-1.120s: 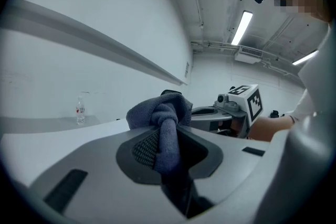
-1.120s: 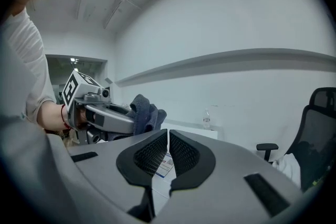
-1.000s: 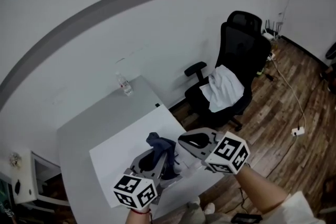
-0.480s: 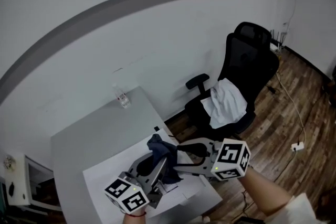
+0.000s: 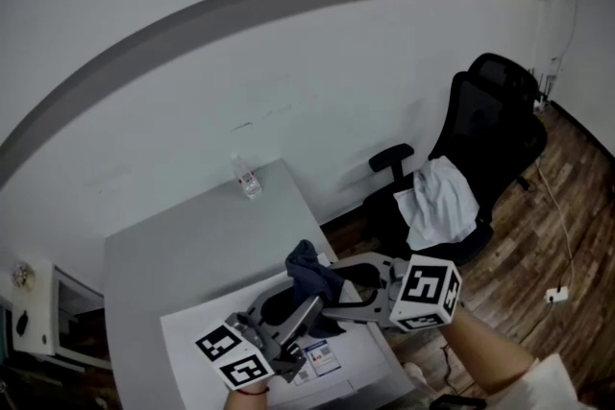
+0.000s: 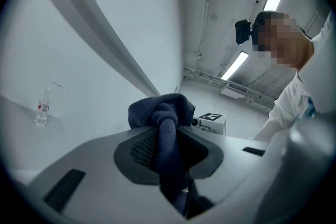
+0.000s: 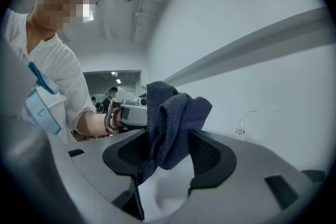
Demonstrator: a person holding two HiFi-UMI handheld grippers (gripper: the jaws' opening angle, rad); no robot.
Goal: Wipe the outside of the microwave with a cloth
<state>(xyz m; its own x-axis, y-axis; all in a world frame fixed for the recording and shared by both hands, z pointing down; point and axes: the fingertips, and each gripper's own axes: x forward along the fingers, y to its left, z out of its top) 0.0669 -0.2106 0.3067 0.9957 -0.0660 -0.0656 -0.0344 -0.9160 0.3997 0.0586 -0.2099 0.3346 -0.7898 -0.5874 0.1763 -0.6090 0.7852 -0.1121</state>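
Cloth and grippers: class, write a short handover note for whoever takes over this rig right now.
Left gripper: shut on the dark cloth, held above the grey table.
Right gripper: jaws have just been opening; now open, with the cloth hanging between them unpinched.
Done: cloth is in hand.
Left: all the wiping. I can't make out the microwave for certain in these views.

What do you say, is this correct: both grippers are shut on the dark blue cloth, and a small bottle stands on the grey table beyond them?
Only the left gripper is shut on the dark blue cloth. The right gripper has just opened: its fingers stand apart, the cloth loose between them, as the right gripper view shows. The small bottle does stand on the grey table.
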